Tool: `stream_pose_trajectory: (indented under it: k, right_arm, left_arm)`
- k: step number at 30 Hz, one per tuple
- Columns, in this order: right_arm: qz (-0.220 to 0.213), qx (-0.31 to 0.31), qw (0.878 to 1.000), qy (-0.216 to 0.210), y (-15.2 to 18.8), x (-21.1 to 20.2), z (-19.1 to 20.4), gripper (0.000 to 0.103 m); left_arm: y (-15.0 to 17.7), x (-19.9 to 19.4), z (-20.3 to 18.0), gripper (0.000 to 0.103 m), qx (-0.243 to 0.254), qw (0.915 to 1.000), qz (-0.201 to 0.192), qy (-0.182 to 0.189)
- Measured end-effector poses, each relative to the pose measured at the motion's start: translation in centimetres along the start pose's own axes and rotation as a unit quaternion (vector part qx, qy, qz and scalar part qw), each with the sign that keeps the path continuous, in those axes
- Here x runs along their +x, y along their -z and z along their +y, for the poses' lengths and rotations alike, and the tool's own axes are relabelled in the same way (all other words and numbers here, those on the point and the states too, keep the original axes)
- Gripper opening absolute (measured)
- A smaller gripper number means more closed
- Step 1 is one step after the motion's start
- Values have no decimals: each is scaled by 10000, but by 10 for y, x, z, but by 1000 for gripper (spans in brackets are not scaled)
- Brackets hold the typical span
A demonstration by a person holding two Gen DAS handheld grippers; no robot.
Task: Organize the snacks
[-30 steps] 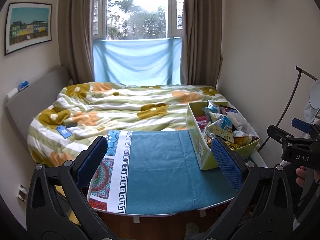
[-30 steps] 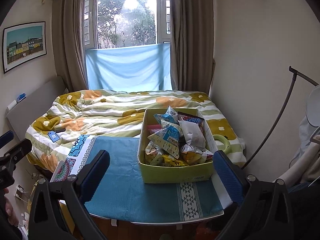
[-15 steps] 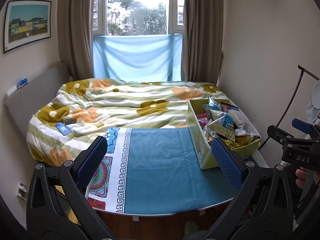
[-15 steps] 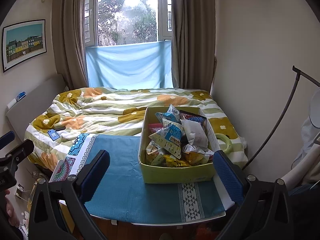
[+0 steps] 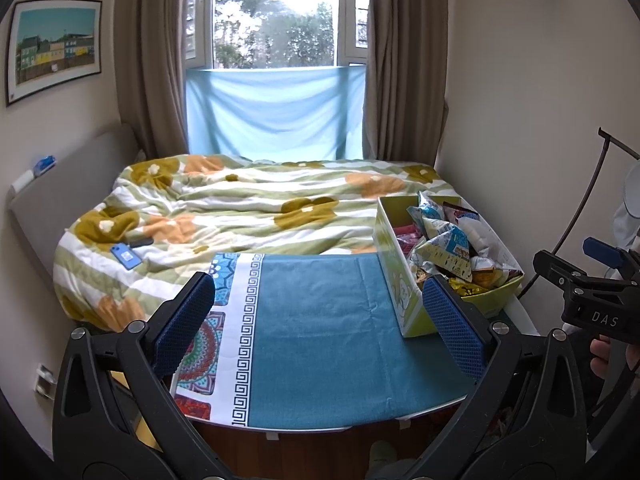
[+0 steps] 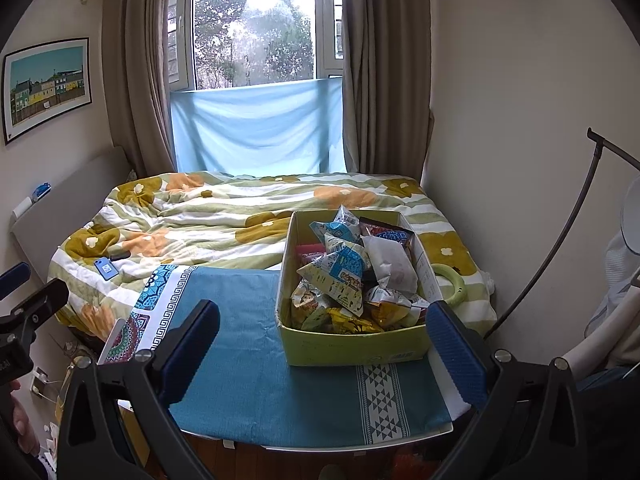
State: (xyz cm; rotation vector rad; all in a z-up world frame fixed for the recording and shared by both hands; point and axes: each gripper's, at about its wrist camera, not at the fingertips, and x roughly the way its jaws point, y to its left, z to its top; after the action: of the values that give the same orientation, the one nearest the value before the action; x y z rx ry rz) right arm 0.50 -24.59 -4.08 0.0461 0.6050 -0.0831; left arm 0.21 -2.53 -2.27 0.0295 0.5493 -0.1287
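Observation:
A yellow-green cardboard box (image 6: 352,346) (image 5: 404,300) stands on the right part of a teal cloth (image 6: 256,360) (image 5: 320,320) that covers a small table. Several snack packets (image 6: 344,276) (image 5: 448,244) are heaped inside the box. My left gripper (image 5: 320,320) hangs open above the near middle of the cloth, nothing between its blue pads. My right gripper (image 6: 324,344) is open too, facing the box's near wall from a short way back. Each gripper shows at the edge of the other's view.
Behind the table lies a bed with a flowered quilt (image 5: 240,208), a blue phone (image 5: 126,256) on its left side. A pale green ring (image 6: 450,280) rests right of the box. A curved dark rod (image 6: 560,240) and a wall stand at the right.
Both views have shifted slightly; the table and box sit a little lower and nearer in frame. Both grippers stay open. Nothing on the table has moved.

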Motion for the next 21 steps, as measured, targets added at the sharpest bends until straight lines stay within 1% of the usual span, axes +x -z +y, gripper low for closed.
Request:
stream_pose_trajectory:
  k: [9,17,21]
  right_arm:
    - [23,0,10000,5,0,2,2,102]
    - [42,17,10000,12,1,5,3,102]
    - [42,15,10000,8,1,5,3,102]
  left_arm:
    - [1,1,2,103,19,10000,31,-22]
    - [2,3,-4,103,108,9999,35,-89]
    - [1,7,-6,103,77,9998,122,-110]
